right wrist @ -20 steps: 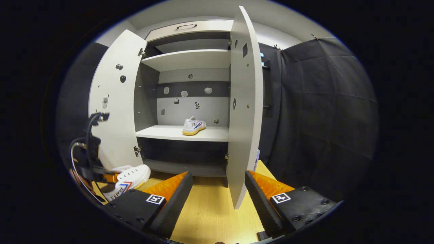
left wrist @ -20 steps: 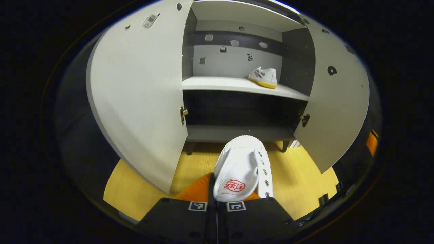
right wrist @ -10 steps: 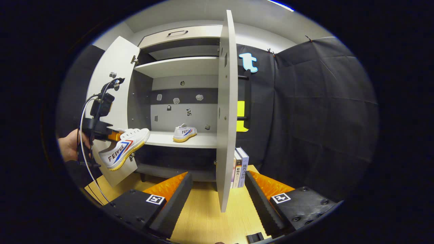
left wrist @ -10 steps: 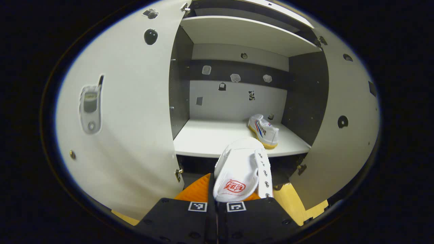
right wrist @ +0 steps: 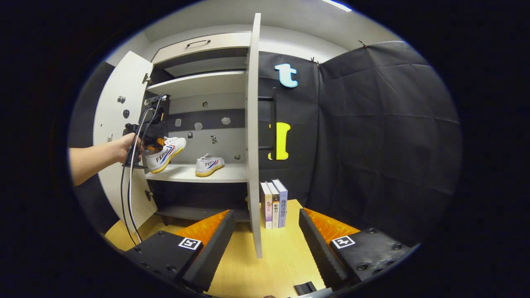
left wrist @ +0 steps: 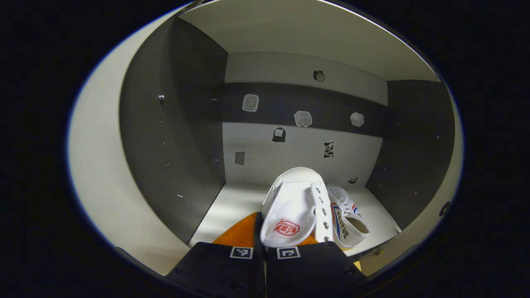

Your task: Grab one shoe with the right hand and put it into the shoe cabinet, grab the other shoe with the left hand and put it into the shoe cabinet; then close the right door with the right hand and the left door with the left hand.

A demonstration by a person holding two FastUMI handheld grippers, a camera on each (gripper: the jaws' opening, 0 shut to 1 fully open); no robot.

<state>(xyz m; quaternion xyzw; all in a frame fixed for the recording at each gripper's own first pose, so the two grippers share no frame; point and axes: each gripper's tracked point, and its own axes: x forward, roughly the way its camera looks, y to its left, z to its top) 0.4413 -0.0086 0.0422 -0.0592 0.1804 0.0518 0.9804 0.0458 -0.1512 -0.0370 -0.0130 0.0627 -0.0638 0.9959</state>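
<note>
My left gripper is shut on a white canvas shoe and holds it inside the cabinet, above the middle shelf. The other white shoe, with red and blue stripes, lies on that shelf just to the right of it. In the right gripper view, a hand carries the left gripper with its shoe over the shelf's left part, the second shoe resting further right. My right gripper stands open and empty over the wooden floor, facing the edge of the open right door.
The left door stands wide open. Three books stand upright on the floor beside the right door. A small black object lies near my right gripper. Black cloth walls the right side.
The left gripper has risen and pushed forward with its shoe, from in front of the doors into the cabinet over the middle shelf. The right gripper view has shifted rightward; its gripper stays open.
</note>
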